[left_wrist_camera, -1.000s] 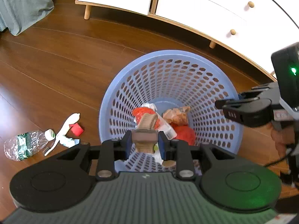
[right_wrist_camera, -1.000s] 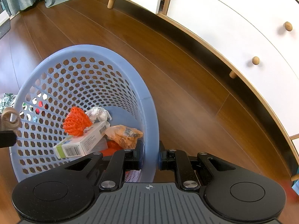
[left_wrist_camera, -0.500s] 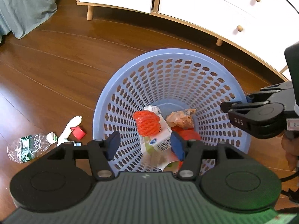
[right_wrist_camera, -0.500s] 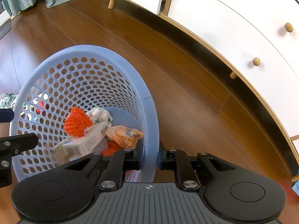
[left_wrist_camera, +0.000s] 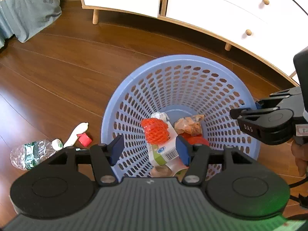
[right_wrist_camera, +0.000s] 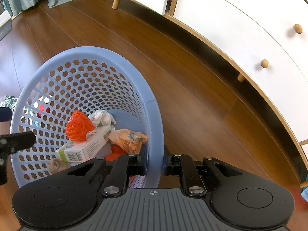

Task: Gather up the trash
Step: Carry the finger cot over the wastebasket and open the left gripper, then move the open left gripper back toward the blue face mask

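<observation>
A blue perforated basket (left_wrist_camera: 173, 59) stands on the wood floor. It holds an orange net (left_wrist_camera: 156, 130), a white-green box (left_wrist_camera: 163, 152), an orange wrapper (left_wrist_camera: 189, 125), crumpled paper (right_wrist_camera: 102, 116) and a brown roll (right_wrist_camera: 55, 164). Over the basket's near side hangs my left gripper (left_wrist_camera: 150, 150), open, with nothing between its blue pads. My right gripper (right_wrist_camera: 155, 159) is shut on the basket's rim (right_wrist_camera: 152, 134), and it also shows at the right edge of the left wrist view. A plastic bottle (left_wrist_camera: 32, 154), a white spoon (left_wrist_camera: 77, 134) and a small red piece (left_wrist_camera: 84, 139) lie on the floor left of the basket.
A white cabinet (left_wrist_camera: 211, 11) on wooden legs runs along the far side, close behind the basket. A teal cloth (left_wrist_camera: 25, 9) hangs at the far left. A person's hand (left_wrist_camera: 300, 154) shows at the right edge.
My left gripper has opened and let go of the brown roll, which now lies in the basket beside the box. The right gripper still pinches the rim, unmoved.
</observation>
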Motion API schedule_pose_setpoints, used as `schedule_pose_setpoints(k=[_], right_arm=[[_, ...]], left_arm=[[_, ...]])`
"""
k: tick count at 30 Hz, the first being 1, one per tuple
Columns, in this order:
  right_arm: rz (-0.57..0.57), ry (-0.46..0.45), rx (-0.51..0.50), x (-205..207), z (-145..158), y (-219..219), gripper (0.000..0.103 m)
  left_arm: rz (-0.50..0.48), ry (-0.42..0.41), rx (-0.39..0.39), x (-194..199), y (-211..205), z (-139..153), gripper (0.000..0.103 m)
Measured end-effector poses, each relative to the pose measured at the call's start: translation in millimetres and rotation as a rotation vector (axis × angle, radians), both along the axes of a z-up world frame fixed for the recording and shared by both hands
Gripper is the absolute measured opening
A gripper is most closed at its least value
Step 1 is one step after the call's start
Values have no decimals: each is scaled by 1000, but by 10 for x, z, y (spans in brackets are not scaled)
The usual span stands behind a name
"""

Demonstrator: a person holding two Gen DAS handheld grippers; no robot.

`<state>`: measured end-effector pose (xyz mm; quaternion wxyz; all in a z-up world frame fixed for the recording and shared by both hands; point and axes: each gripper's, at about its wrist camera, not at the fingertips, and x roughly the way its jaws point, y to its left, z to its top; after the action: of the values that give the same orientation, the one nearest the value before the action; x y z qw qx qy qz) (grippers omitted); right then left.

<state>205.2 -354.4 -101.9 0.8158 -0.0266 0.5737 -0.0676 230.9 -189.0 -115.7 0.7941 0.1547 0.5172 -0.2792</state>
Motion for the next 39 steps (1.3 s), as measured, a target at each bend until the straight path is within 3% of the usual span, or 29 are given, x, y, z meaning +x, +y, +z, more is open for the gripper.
schedule_pose_setpoints(k=[8, 20, 30, 39], right_arm=[[-3, 0, 6, -7, -5, 25, 11], [3, -5, 26, -6, 17, 26, 11], [2, -5, 28, -6, 17, 19, 11], [-1, -3, 33, 3, 5, 5, 11]], left_arm=[[32, -64, -39, 113, 249, 187, 55], [223, -191, -53, 444, 1008, 312, 56], [371, -187, -3, 626, 1645, -43, 56], [377, -172, 39, 598, 1856, -364, 56]])
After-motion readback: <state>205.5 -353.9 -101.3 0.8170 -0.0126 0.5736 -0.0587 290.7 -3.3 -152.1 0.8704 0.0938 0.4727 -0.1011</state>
